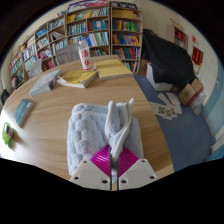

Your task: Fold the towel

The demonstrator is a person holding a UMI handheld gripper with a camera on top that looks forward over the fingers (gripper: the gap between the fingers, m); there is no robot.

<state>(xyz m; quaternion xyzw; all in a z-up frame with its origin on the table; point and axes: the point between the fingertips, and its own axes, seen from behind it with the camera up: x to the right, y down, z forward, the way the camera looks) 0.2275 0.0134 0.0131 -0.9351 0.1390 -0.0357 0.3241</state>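
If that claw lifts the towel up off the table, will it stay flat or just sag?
Probably sag. The towel already bunches into soft ridges where the claw pinches it, so it looks limp, not stiff. It seems light too, since a small pinch raises a fold. The wooden table looks smooth, so the rest would likely drag along.

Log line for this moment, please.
task: fold towel | fingers: shut on towel, corner pinched and lifted | towel: bunched on table | fold: not done

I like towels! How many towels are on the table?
1. The towel lies bunched on the wooden table, just ahead of the hand-held gripper, whose fingers pinch a raised fold. Nothing else here looks like a towel.
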